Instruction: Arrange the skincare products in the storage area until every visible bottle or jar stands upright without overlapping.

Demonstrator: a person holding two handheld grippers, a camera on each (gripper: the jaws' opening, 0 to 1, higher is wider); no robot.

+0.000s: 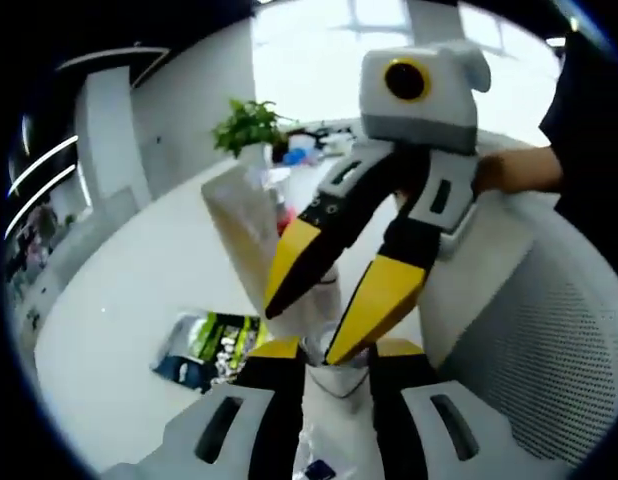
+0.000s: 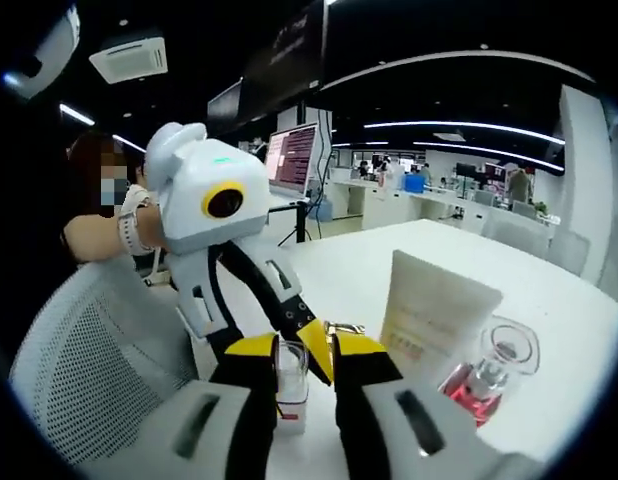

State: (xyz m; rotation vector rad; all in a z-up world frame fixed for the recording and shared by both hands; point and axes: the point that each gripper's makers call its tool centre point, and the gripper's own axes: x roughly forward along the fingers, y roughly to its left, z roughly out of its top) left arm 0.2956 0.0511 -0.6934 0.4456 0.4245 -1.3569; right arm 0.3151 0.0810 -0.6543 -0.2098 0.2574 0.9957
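Two grippers meet over one small clear bottle (image 1: 334, 375) on the white table (image 1: 139, 300). In the left gripper view, the left gripper (image 1: 334, 352) has its jaws on either side of the bottle, while the right gripper (image 1: 314, 330) reaches down to it, jaws parted. A pale tube (image 1: 239, 230) stands behind; a dark sachet (image 1: 209, 350) lies flat.

In the right gripper view, the right gripper (image 2: 304, 350) straddles that bottle (image 2: 291, 385), with the left gripper (image 2: 314, 345) coming in. Tube (image 2: 434, 315) upright just right, pink bottle (image 2: 489, 385) beside it. Whether either tool truly clamps, I can't tell.
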